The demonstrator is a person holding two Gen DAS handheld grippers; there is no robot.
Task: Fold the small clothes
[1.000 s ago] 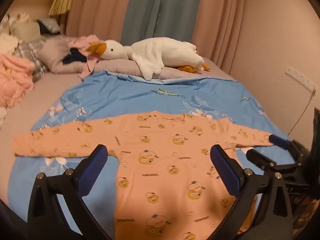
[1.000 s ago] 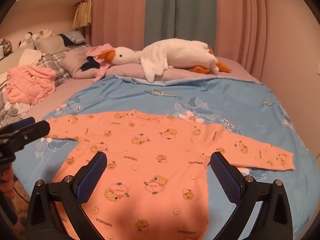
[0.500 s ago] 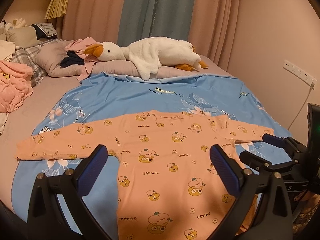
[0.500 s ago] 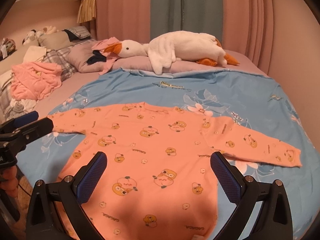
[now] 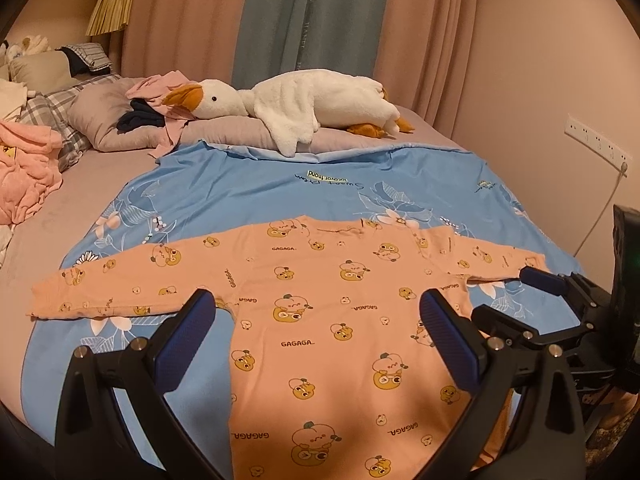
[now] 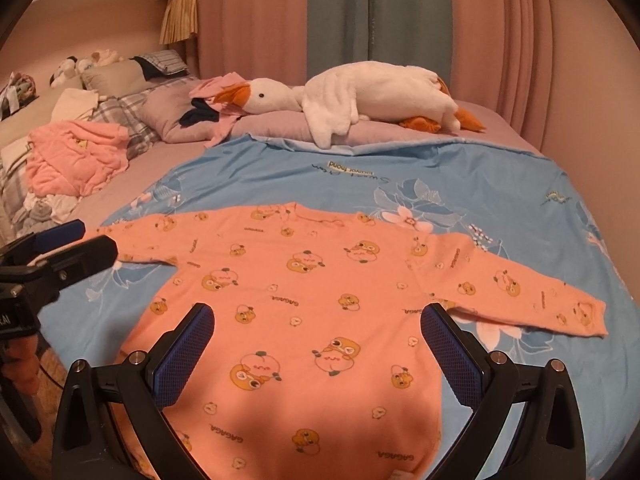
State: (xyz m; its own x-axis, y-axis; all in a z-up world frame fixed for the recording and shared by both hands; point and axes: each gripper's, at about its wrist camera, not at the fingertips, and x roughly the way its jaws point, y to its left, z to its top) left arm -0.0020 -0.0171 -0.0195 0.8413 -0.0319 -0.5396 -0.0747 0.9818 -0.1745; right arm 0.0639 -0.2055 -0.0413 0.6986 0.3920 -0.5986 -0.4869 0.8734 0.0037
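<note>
An orange long-sleeved shirt printed with small cartoon fruit faces and the word GAGAGA lies flat and unfolded on a blue floral blanket, collar toward the far side, hem toward the near edge, both sleeves spread straight out to left and right. The left gripper hangs above the near half of the shirt with its blue-padded jaws spread wide, holding nothing. The right gripper is likewise released, jaws wide apart above the shirt's lower body and empty; in the left wrist view it appears at the right edge, near the cuff of the right sleeve. The blanket covers the near part of a bed. At its far end a white plush goose with an orange beak lies across a mauve pillow. Far left, a crumpled pink garment sits on plaid bedding. Pink and teal curtains hang behind.
</note>
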